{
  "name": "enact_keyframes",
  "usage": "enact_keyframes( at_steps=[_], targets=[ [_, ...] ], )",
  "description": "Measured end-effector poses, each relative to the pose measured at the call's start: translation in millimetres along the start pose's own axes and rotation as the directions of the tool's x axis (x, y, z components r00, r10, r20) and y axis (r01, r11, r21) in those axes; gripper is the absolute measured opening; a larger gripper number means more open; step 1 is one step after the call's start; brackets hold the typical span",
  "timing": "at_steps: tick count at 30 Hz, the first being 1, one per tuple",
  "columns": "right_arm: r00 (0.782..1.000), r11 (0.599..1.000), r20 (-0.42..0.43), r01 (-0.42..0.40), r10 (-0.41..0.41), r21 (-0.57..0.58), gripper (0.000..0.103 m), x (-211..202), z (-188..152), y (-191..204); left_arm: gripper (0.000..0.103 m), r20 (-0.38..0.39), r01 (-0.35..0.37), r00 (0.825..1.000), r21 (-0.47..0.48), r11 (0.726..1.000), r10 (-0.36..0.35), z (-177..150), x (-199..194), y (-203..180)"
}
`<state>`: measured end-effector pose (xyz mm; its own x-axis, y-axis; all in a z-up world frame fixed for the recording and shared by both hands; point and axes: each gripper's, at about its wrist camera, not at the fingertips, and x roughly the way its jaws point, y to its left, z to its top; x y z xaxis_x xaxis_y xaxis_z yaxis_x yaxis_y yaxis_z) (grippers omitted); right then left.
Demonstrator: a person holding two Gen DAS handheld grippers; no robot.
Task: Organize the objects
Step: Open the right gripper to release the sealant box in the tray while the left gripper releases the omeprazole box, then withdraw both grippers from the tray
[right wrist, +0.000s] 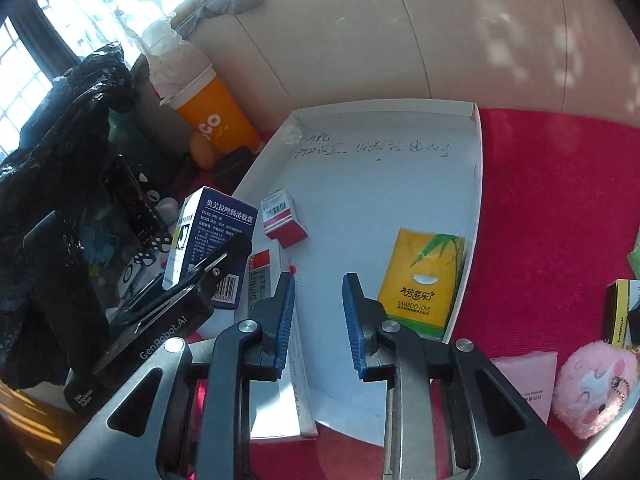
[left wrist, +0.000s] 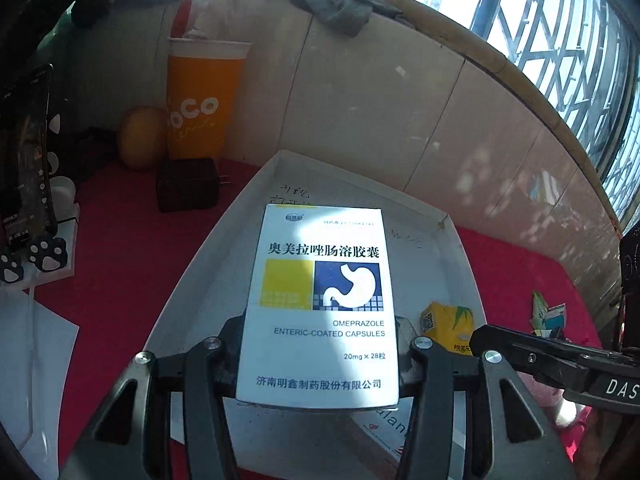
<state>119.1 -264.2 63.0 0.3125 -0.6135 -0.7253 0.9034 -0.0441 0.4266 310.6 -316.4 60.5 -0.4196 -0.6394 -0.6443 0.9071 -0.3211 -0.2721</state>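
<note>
Here, the medicine box (left wrist: 320,304), white with a blue-and-yellow stomach emblem, sits clamped between the two fingers of the left gripper (left wrist: 320,344), held above the white tray (left wrist: 460,256). In the right wrist view the same box (right wrist: 212,236) appears tilted over the tray's left edge. The right gripper (right wrist: 319,320) holds nothing; its blue-padded jaws stand apart with bare tray floor between them. Inside the tray lie a yellow tissue pack (right wrist: 424,280) against the right wall, a small red-and-white box (right wrist: 282,218) near the left side, and a long white box (right wrist: 276,320) partly under the gripper's left finger. The tray rests on a red cloth (right wrist: 552,200). Beyond it stand an orange cup (left wrist: 204,108), an orange fruit (left wrist: 142,138) and a dark charger (left wrist: 188,188). A pink plush toy (right wrist: 596,388) lies at the lower right.
</note>
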Motion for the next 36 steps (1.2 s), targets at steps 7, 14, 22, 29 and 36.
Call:
enact_keyframes(
  at_steps=[7,14,22,29,36],
  targets=[
    [0.996,0.999,0.094,-0.016,0.011,0.047,0.028,-28.9,-5.3,-13.0,0.103,0.060,-0.051,0.997,0.018,0.999,0.049,-4.3,-3.8,-8.8],
    [0.974,0.994,0.213,-0.094,0.082,0.048,0.037,-98.1,-25.4,-30.5,0.103,0.113,0.059,0.992,0.006,0.998,-0.060,-15.2,-52.4,-7.0],
    [0.953,0.993,0.288,-0.111,0.093,0.048,0.037,-155.6,-63.1,-63.7,0.103,-0.066,0.456,0.889,0.060,0.888,-0.452,-51.2,-75.8,-27.4],
    [0.940,0.978,0.340,-0.111,0.045,0.179,0.046,-184.4,-78.5,-108.8,0.103,-0.288,0.509,0.830,0.041,0.860,-0.477,-55.6,-15.4,-74.2],
    [0.894,0.981,0.447,-0.060,-0.030,0.187,0.047,-228.2,-89.2,-123.8,0.103,-0.233,0.410,0.885,-0.016,0.912,-0.402,-23.5,13.6,-97.5]
  ],
)
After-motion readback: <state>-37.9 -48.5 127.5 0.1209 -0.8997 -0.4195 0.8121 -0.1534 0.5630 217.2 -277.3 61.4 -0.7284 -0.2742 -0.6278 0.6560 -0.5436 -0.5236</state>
